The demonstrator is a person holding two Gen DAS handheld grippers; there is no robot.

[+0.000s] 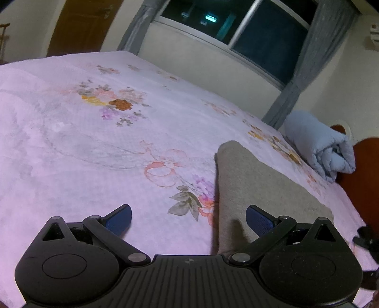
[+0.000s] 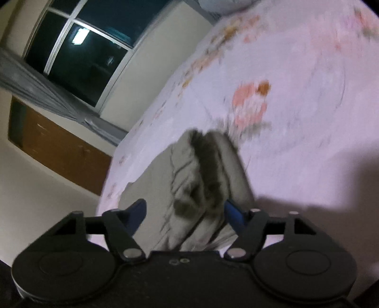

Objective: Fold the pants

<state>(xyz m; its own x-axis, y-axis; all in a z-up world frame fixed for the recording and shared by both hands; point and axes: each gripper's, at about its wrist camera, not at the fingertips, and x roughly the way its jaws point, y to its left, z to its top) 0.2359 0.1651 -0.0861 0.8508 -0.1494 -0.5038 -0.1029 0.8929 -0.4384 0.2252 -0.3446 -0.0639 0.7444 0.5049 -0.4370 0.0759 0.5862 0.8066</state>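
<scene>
The grey pants (image 1: 260, 187) lie folded into a compact stack on the floral bedspread (image 1: 94, 142). In the left wrist view my left gripper (image 1: 188, 219) is open and empty, low over the bed, its right finger beside the near end of the stack. In the right wrist view the folded pants (image 2: 201, 180) show their layered edge between the blue fingertips. My right gripper (image 2: 186, 212) is open with its jaws wide either side of that stack. The view is blurred.
A rolled light-blue blanket (image 1: 324, 147) lies at the bed's right edge by a red-brown headboard (image 1: 364, 170). A dark window (image 1: 236, 21) with grey curtains (image 1: 293, 94) and a wooden door (image 1: 78, 26) stand beyond the bed.
</scene>
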